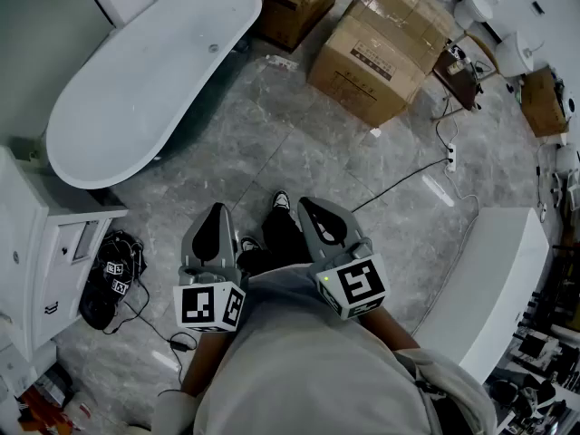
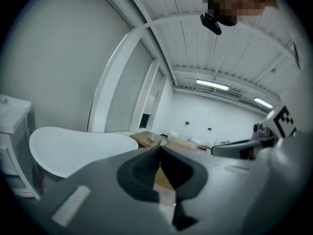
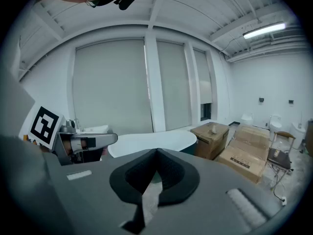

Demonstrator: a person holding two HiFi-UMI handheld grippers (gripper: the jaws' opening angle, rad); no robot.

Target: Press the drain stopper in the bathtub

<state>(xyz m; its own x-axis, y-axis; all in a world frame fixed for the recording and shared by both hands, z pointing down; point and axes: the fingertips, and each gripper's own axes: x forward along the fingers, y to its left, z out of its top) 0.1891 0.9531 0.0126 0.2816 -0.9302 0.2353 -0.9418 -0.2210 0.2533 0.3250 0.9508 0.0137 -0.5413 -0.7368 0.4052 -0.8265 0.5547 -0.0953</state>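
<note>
- L gripper (image 1: pixel 217 211): jaws pressed together, nothing btwn them; held at waist.
- R gripper (image 1: pixel 306 205): same, tips meeting, empty.
- Bathtub (image 1: pixel 136 80): front-left, well apart from both grippers.
- Drain stopper (image 1: pixel 214 48): on tub floor, nr far end.
</note>
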